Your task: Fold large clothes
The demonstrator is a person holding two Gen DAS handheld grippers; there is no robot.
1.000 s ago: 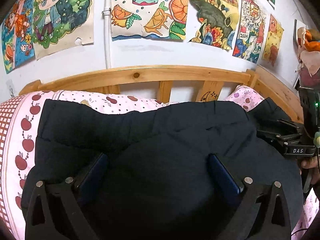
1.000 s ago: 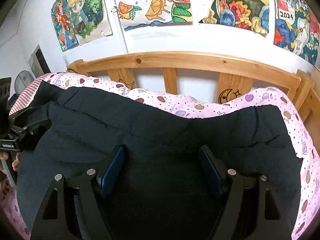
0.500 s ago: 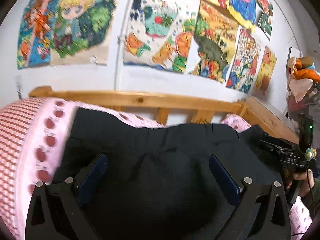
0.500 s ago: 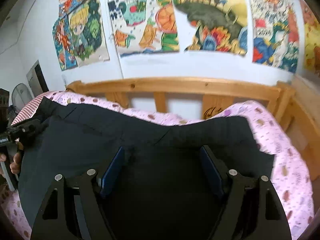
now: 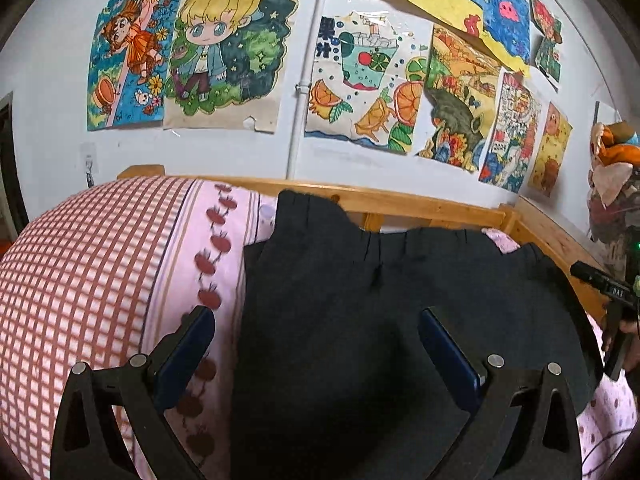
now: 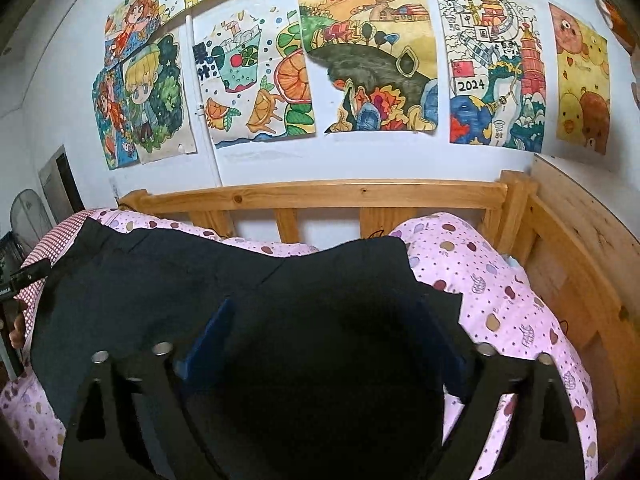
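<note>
A large black garment [image 5: 380,300] lies spread on the bed, with a gathered waistband edge toward the headboard; it also shows in the right wrist view [image 6: 240,288]. My left gripper [image 5: 316,344] is open, its jaws wide apart above the garment's left edge, nothing between them. My right gripper [image 6: 324,332] is open above the garment's right part, also empty. The right gripper shows at the right edge of the left wrist view [image 5: 608,292]. The left gripper shows at the left edge of the right wrist view [image 6: 24,280].
A pink apple-print sheet [image 6: 500,280] covers the bed. A red-checked pillow or quilt [image 5: 80,272] lies to the left. A wooden headboard [image 6: 320,196] and side rail [image 6: 580,260] bound the bed. Drawings [image 5: 224,56] hang on the wall.
Both grippers have pulled back and tilted up, so more wall shows. The left gripper shifted left over the garment's edge. The garment's top edge now looks folded and narrower.
</note>
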